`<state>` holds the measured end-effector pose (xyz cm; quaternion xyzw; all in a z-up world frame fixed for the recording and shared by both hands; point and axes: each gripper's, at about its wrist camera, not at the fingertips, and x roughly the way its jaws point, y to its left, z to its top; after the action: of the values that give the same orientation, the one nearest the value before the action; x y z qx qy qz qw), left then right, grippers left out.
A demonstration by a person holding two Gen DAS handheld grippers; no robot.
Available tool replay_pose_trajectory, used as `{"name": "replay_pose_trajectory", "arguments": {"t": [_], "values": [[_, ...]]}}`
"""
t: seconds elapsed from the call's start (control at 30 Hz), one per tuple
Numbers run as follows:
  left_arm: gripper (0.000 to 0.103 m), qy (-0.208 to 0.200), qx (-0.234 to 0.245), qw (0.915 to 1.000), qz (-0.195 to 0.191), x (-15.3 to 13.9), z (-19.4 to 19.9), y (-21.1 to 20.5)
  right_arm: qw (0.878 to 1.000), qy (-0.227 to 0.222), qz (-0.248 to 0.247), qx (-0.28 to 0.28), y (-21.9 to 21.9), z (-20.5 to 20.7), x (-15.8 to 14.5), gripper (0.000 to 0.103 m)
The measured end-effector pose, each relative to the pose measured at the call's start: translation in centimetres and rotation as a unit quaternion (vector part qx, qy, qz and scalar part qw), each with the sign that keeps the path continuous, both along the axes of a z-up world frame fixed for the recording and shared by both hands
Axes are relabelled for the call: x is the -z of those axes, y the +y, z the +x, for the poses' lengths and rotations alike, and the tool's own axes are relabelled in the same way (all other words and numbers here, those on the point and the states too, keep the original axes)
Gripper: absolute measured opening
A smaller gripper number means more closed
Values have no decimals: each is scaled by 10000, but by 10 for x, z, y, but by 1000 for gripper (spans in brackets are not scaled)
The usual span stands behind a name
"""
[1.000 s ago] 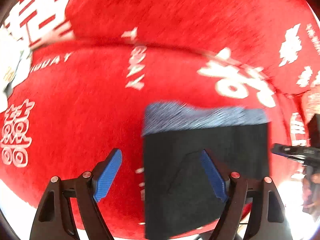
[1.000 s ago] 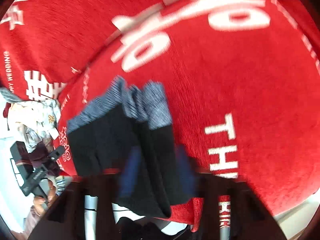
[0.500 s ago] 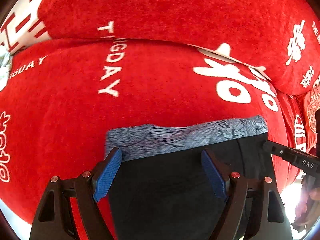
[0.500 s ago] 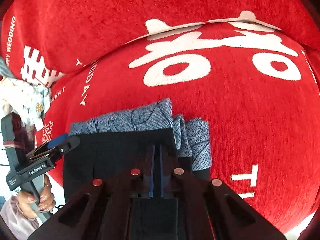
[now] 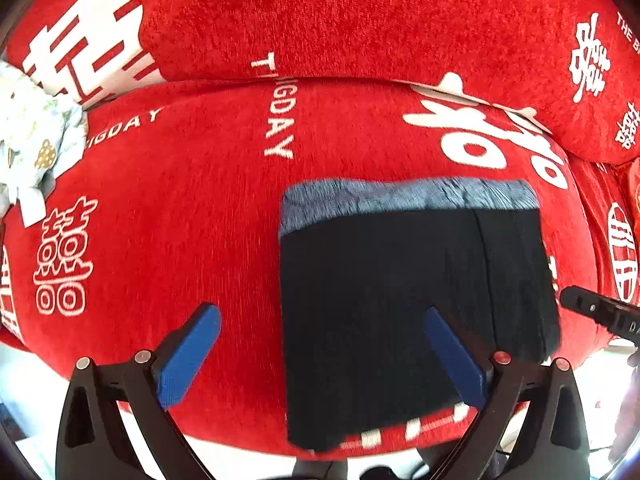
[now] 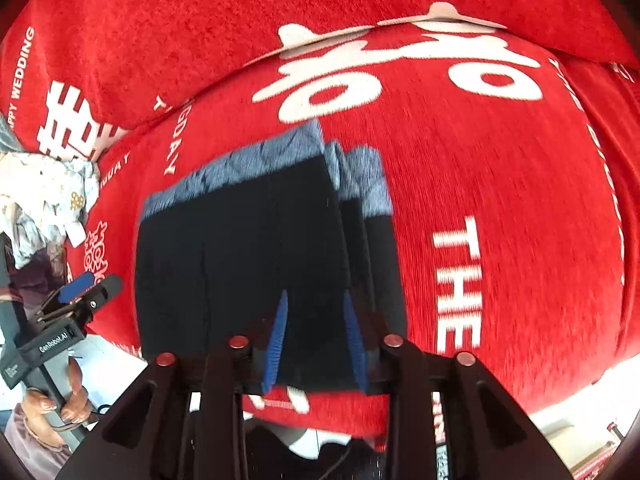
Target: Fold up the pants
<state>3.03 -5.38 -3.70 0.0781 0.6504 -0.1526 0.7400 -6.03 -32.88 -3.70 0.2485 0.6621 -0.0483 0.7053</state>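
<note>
Left wrist view: the pants [image 5: 412, 304], folded to a dark rectangle with the blue-grey waistband at its top edge, sit lower centre-right of frame on the red cover [image 5: 192, 208]; the left gripper [image 5: 320, 356] stands wide and holds nothing, its right pad over the cloth. Right wrist view: the right gripper [image 6: 316, 344], low centre, has its pads narrowly parted over the near edge of the stack, layers stepped at upper right; grip or release, cannot tell.

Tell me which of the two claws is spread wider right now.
The left claw: its blue pads stand far apart, one over the red cover, one over the folded pants. The right claw is only slightly parted, both pads over the pants.
</note>
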Motion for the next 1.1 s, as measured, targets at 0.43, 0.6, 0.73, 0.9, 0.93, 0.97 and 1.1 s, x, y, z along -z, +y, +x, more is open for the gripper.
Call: {"name": "replay_pose_trajectory", "arguments": {"t": [0.43, 0.6, 0.73, 0.9, 0.93, 0.97, 1.1], "values": [[103, -211, 182, 9994, 207, -68, -39, -2, 9967, -132, -687, -412, 54, -26, -83, 97], [103, -51, 121, 9991, 395, -83, -45, 3, 9910, -132, -1050, -817, 77, -28, -107, 103], [103, 14, 87, 9987, 495, -94, -49, 9, 9918, -2, -952, -856, 84, -27, -120, 103], [103, 53, 114, 9986, 520, -103, -54, 13, 9939, 90, -922, -599, 79, -26, -132, 103], [103, 69, 98, 9986, 518, -104, -54, 13, 9941, 110, -918, -562, 78, -26, -133, 103], [103, 89, 87, 9985, 524, -104, -54, 13, 9944, 139, -922, -506, 76, -27, -134, 103], [103, 124, 132, 9982, 578, -105, -53, 8, 9956, 116, -880, -292, 72, -31, -139, 103]]}}
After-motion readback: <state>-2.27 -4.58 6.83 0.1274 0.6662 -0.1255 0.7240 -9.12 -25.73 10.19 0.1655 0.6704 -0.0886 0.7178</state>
